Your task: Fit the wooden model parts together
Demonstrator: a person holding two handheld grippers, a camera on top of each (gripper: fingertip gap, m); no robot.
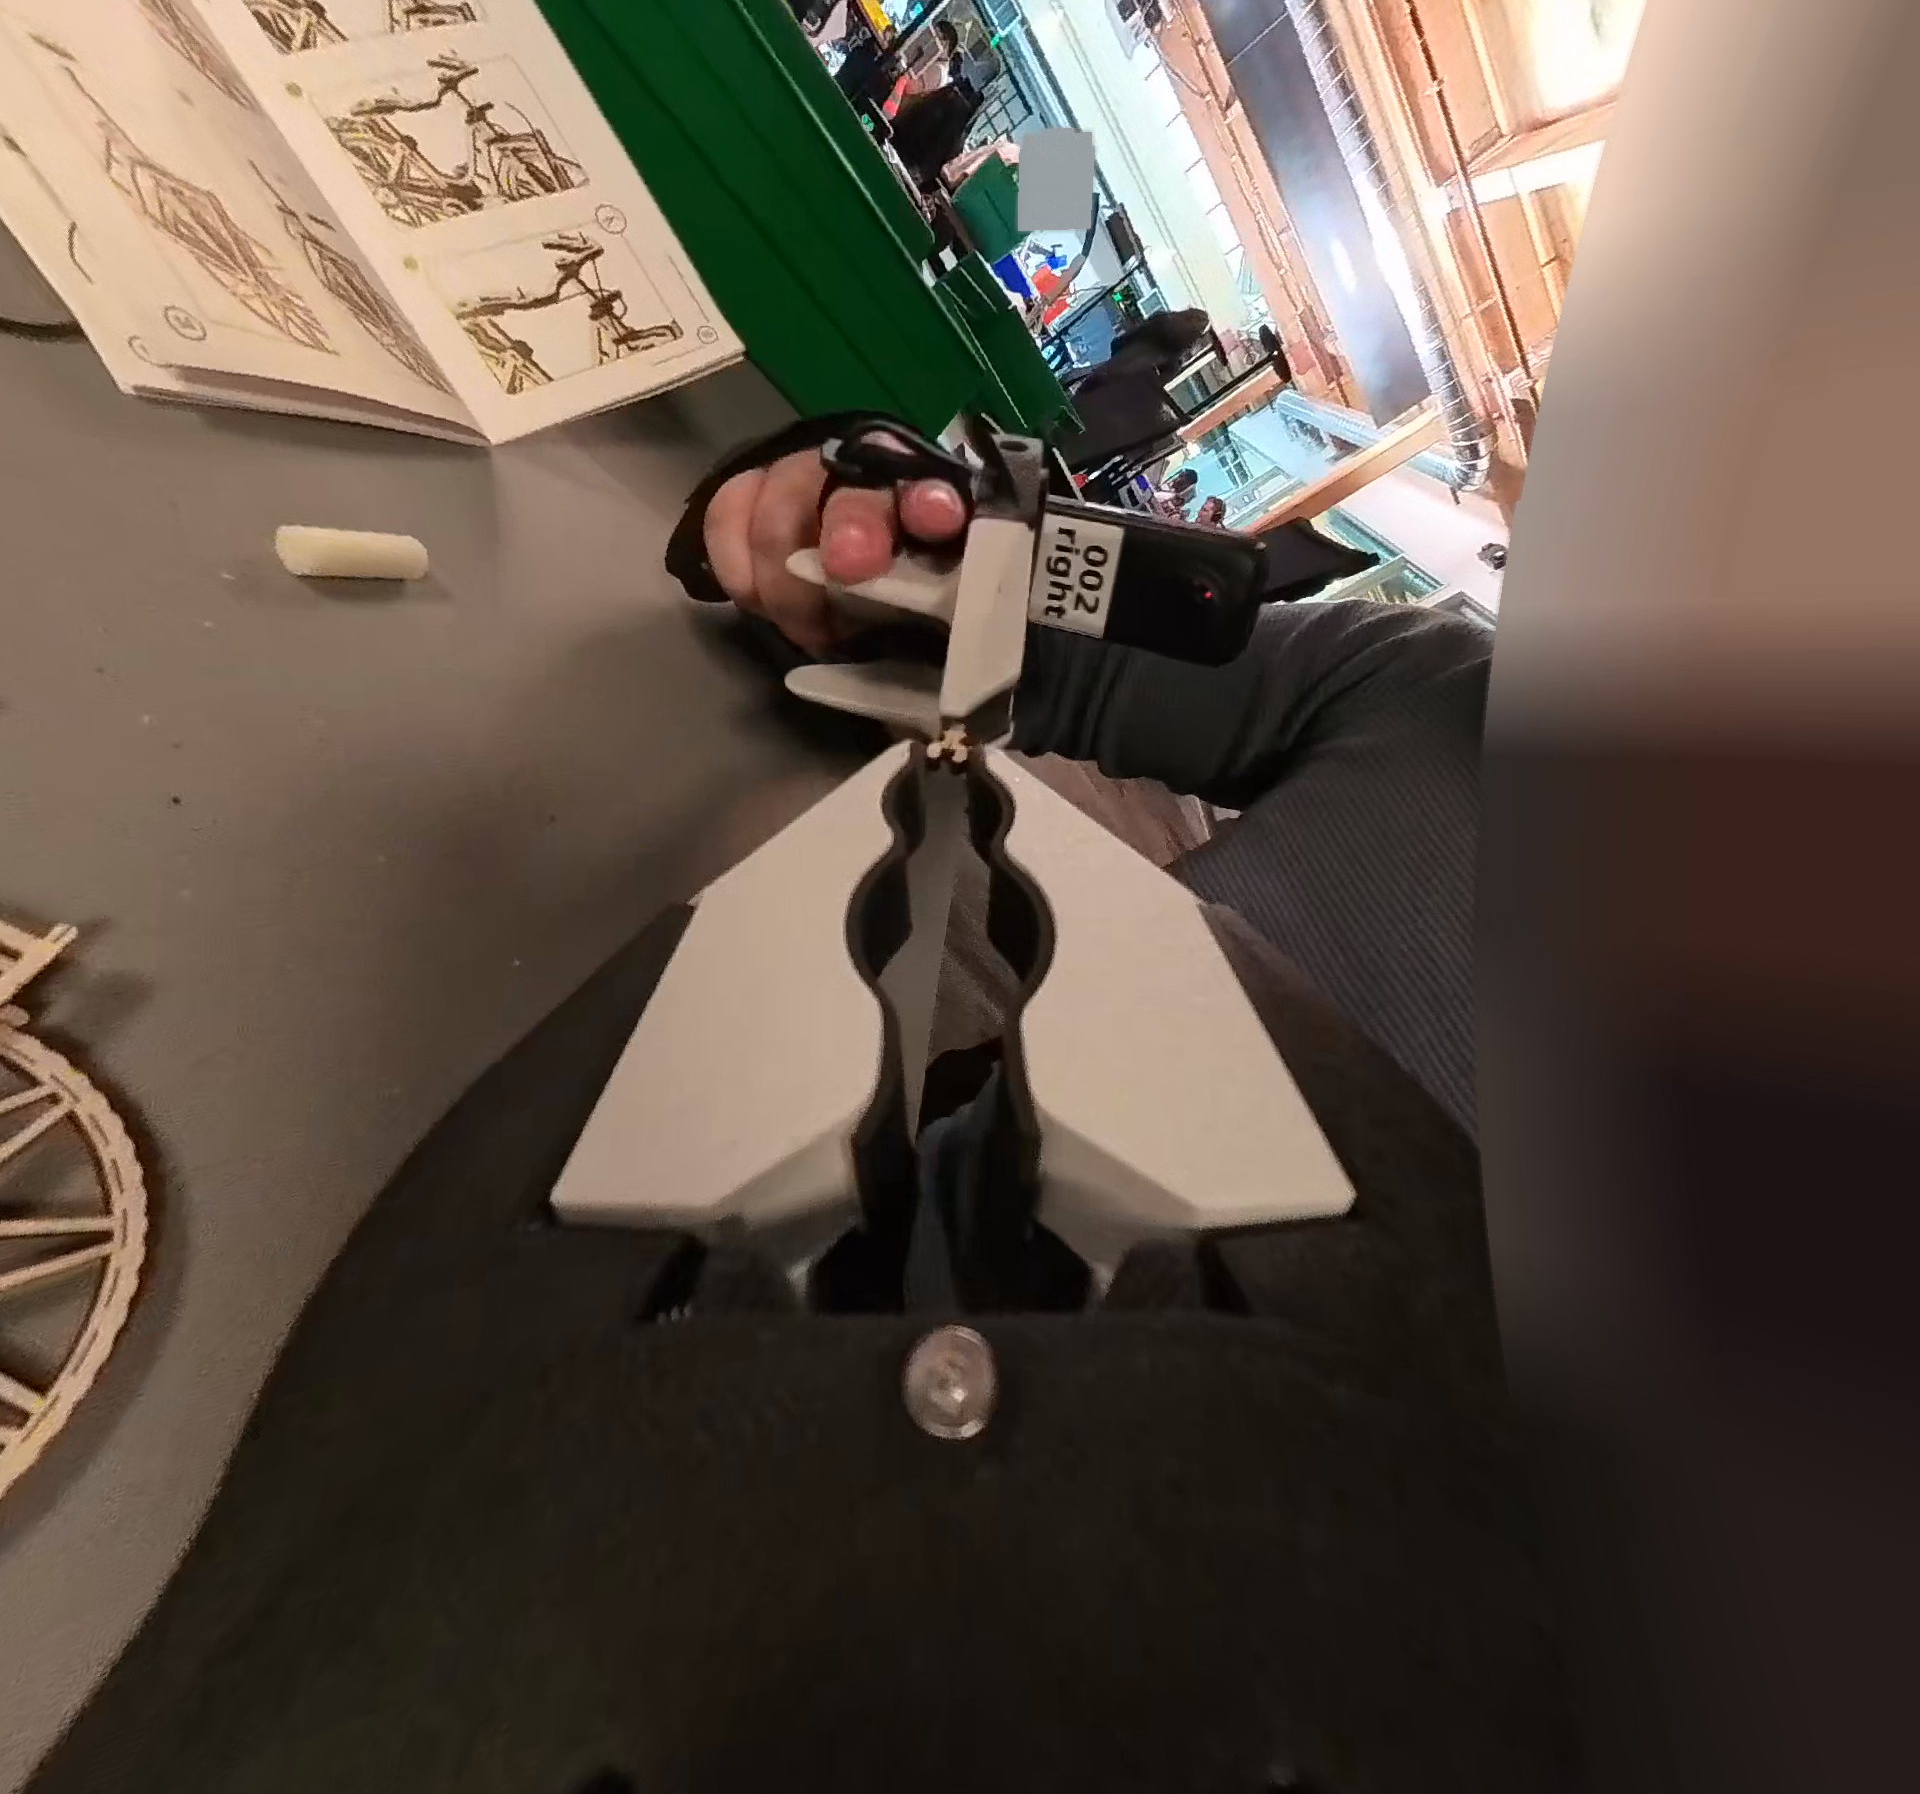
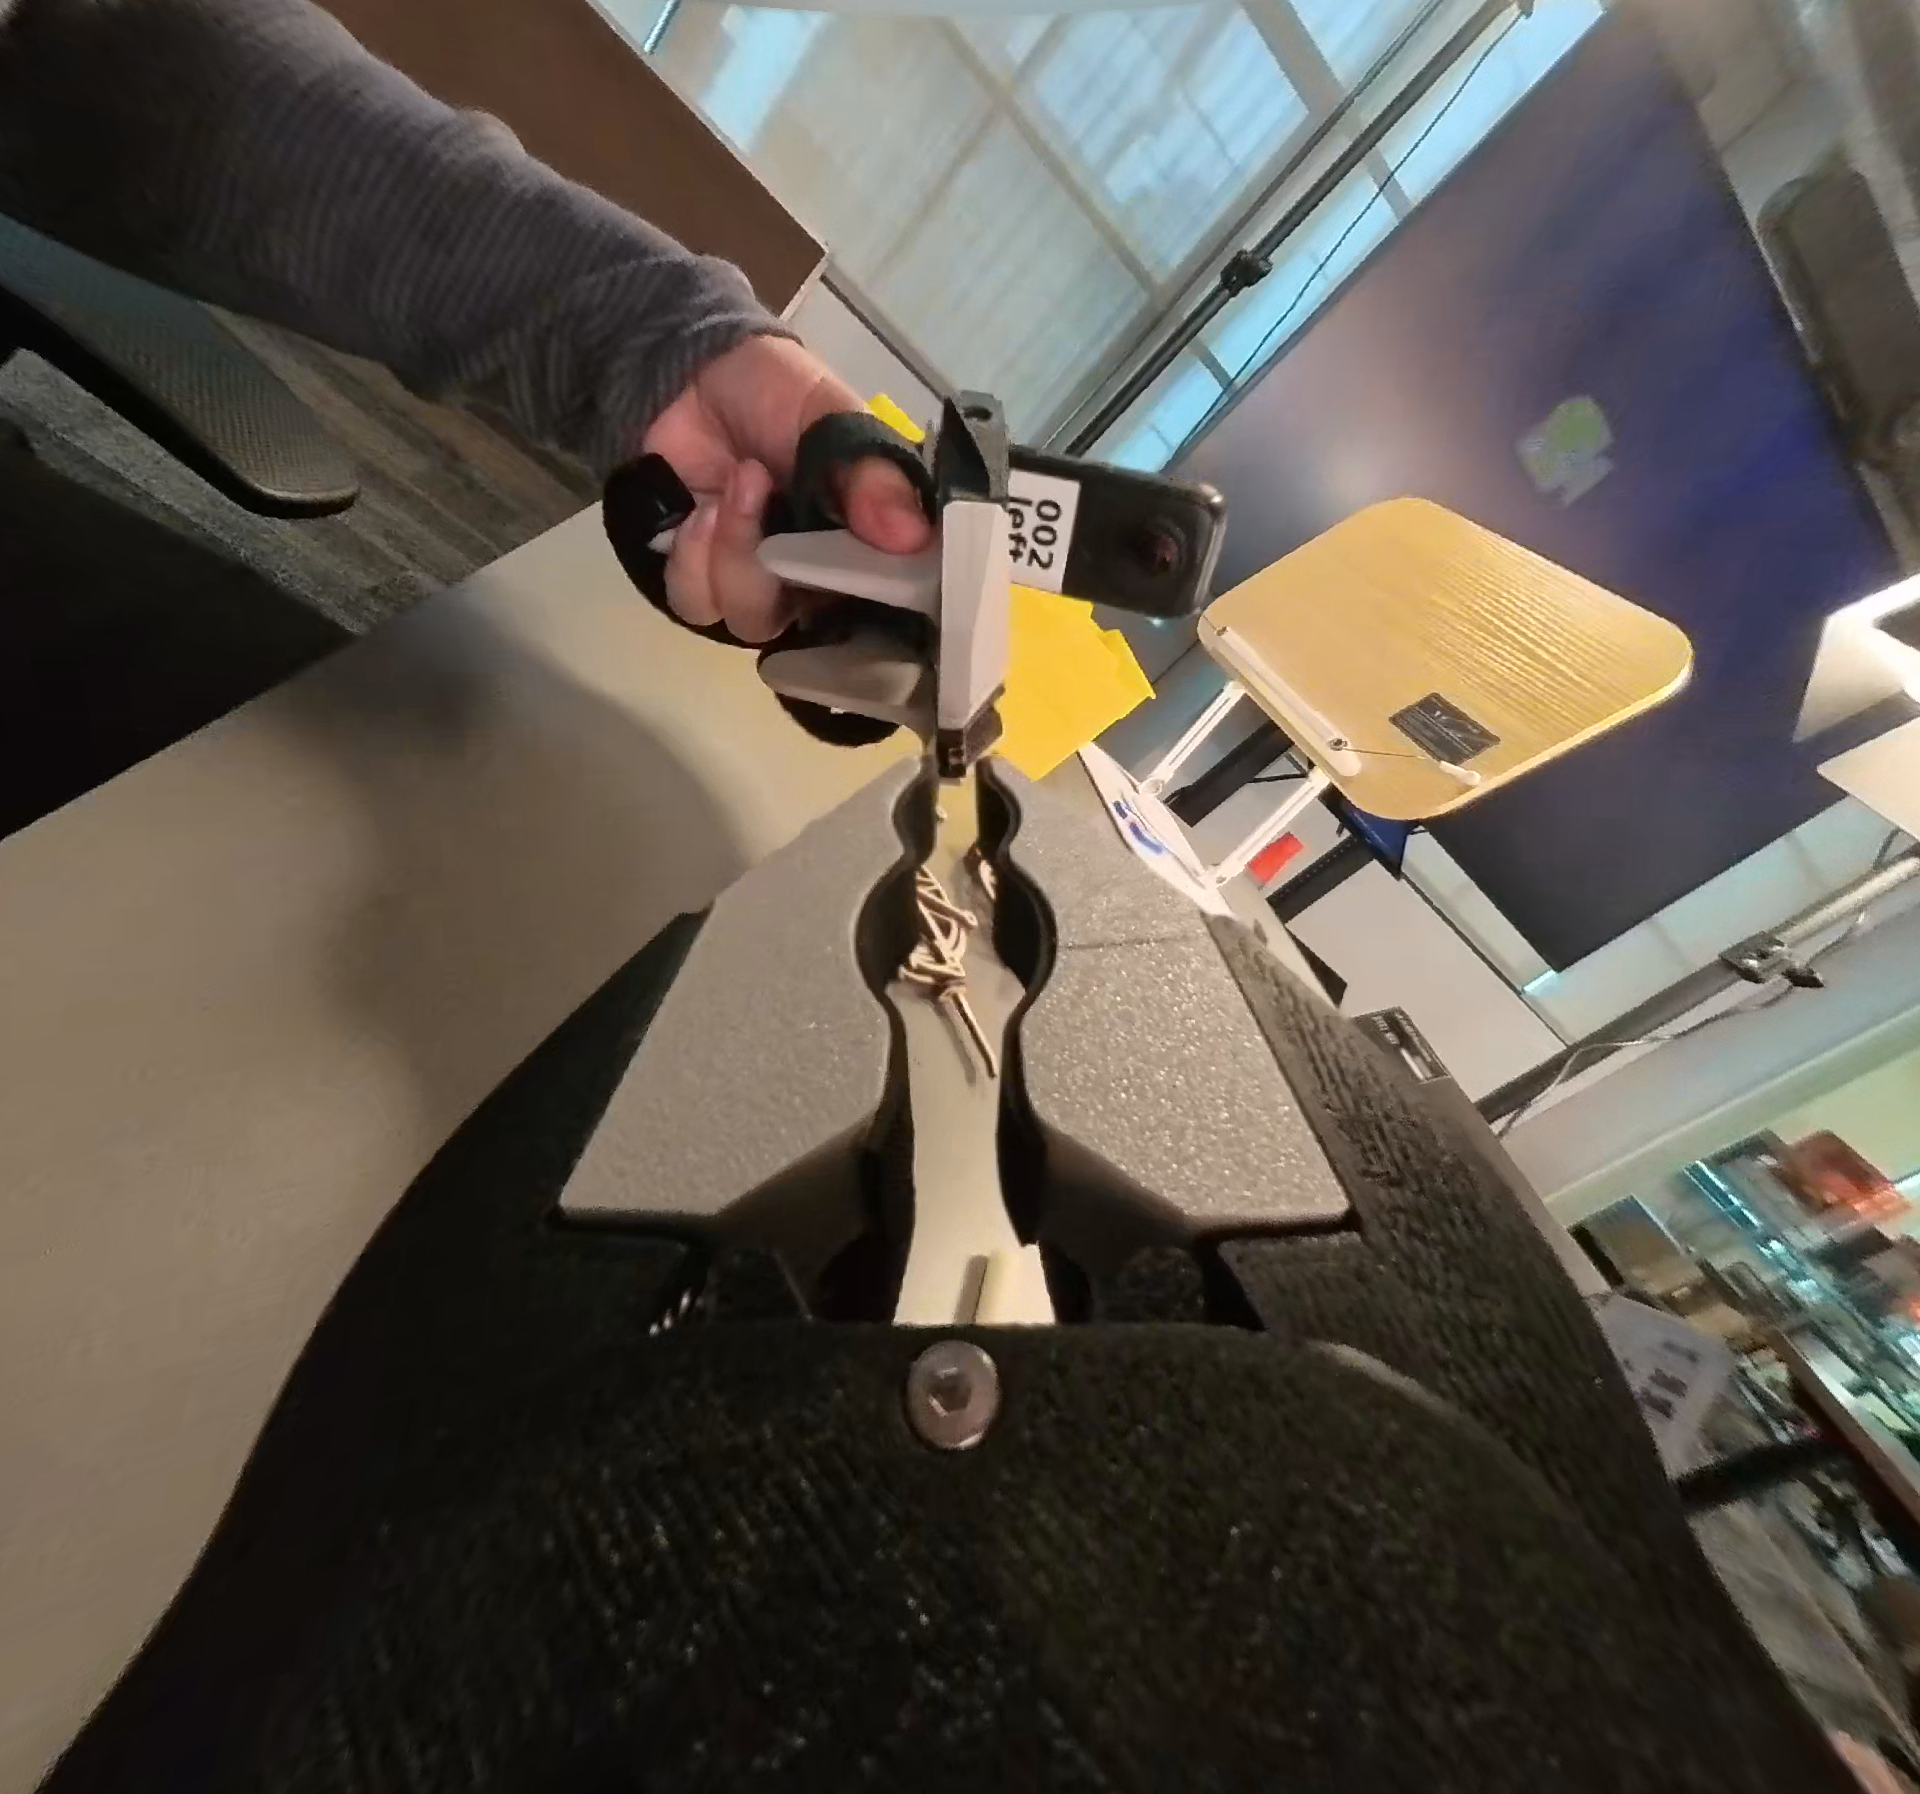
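1. Your table (image 1: 260, 726) is the grey surface everything is placed against here; both tools meet above its near edge, by your sleeve.
2. A green panel (image 1: 727, 134) stands at the table's far edge, behind the booklet.
3. The open booklet (image 1: 343, 144) lies on the table's far left part, its pages showing drawings of the model.
4. Your left tool (image 1: 948, 755) points away from the table's near edge with its jaws drawn narrow, their tips pinching a small wooden part (image 1: 950, 745).
5. Your right tool (image 2: 956, 778) comes in from the opposite side, tip to tip with the left one. Its jaws are also narrow, but you cannot tell from either view whether they grip anything; in the right wrist view the left tool's tip sits right at the gap.
6. In the left wrist view, the right tool (image 1: 971, 705) touches the part from above, held in your right hand (image 1: 800, 549).
7. A wooden wheel (image 1: 62, 1245) with spokes lies flat on the table's near left edge, well apart from the tools.
8. More wooden pieces (image 2: 951, 934) show on the table through the gap of the right tool.
9. A short white cylinder (image 1: 351, 555) lies on the table between the booklet and the wheel.
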